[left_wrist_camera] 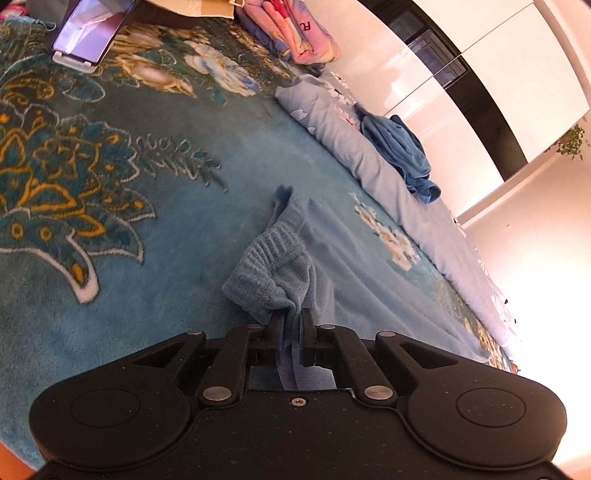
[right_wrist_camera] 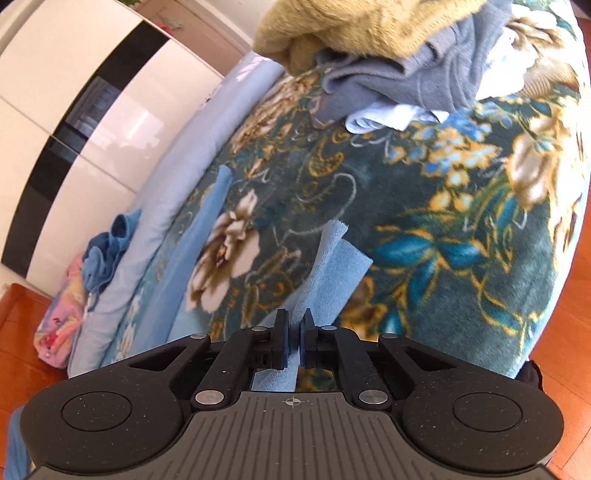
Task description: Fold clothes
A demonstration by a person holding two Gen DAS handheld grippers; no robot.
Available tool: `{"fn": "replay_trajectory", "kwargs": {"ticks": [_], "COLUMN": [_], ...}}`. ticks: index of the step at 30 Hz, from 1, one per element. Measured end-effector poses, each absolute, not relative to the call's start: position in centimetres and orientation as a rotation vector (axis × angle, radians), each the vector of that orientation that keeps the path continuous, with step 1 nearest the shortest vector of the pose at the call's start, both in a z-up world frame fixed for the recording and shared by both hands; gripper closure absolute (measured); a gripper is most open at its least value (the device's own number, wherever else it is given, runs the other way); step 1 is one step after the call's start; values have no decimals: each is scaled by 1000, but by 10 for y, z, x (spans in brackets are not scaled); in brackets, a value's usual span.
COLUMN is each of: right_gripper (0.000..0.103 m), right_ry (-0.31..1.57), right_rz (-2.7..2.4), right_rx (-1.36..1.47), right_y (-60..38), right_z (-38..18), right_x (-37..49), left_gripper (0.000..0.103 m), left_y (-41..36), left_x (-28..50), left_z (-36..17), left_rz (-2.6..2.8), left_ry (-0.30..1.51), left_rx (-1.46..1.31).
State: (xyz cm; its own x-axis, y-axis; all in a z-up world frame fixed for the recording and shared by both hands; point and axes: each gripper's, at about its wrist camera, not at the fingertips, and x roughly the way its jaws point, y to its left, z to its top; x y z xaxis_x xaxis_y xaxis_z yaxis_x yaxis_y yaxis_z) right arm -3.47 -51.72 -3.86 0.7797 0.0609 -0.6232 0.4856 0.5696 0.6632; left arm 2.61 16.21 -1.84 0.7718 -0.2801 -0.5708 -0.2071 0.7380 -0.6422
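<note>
A light blue fleece garment (left_wrist_camera: 280,269) lies on the teal floral blanket (left_wrist_camera: 110,184). My left gripper (left_wrist_camera: 291,321) is shut on its ribbed elastic band, and the cloth bunches just ahead of the fingers. My right gripper (right_wrist_camera: 294,325) is shut on another end of the light blue garment (right_wrist_camera: 332,269), which sticks up past the fingers as a folded flap. A long strip of the same blue cloth (right_wrist_camera: 199,251) runs along the blanket to the left.
A pile of clothes lies at the far end in the right wrist view: tan fleece (right_wrist_camera: 362,26), grey garment (right_wrist_camera: 424,77), white piece (right_wrist_camera: 388,114). A crumpled darker blue garment (left_wrist_camera: 402,155) sits on the pale blue sheet (left_wrist_camera: 369,158). A phone on a stand (left_wrist_camera: 88,33) and pink folded bedding (left_wrist_camera: 295,29) lie far off. White wardrobe (left_wrist_camera: 498,74) beside the bed.
</note>
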Motion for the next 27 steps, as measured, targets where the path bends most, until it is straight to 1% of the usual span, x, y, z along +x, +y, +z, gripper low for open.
{"fn": "replay_trajectory", "kwargs": {"ticks": [1,3,5,6,7,9,11,12,13,14,15,16,20,22,27], "right_gripper": [96,89,73,71,70,70,74,80,94,97,99,99,100,100,100], "right_ry": [655,662,669,671,671,674,674,674,676,675,661,635,537,497,490], "right_rz": [-271,-263,-254,-248,-236,-222,-210,-202,-193,-181,-160,-135,-59,-27,-20], "right_rx": [951,967,984,993,1002,1009,1020,1029,1043,1057,1078,1113,1249,1274,1238], "right_y": [-517,-515,-513,-512,-509,-504,-500,-499,-498,-498,-499,-500,-513,-518,-523], "right_z": [-41,-44,-47,-49,-51,-52,-53,-54,-54,-55,-55,-55,-48,-41,-24], "right_x": [-36,-37,-38,-39,-39,-41,-44,-45,-46,-48,-49,-52,-51,-42,25], "left_gripper": [100,99,93,91,87,86,86,86,86,87,90,100,102,102,102], "left_y": [162,162,162,162,162,162,162,161,161,161,161,162,166,167,167], "left_x": [27,27,27,27,26,26,26,26,26,26,26,26,28,32,56], "left_z": [-20,-23,-25,-25,-26,-27,-27,-28,-28,-28,-28,-28,-20,-11,11], "left_rz": [-43,-43,-41,-41,-41,-42,-43,-45,-46,-52,-61,-74,-122,-149,-185], "left_ry": [709,715,721,723,724,726,730,730,729,727,720,710,654,613,551], "left_rx": [-757,-758,-760,-760,-759,-760,-760,-760,-759,-760,-768,-781,-825,-848,-898]}}
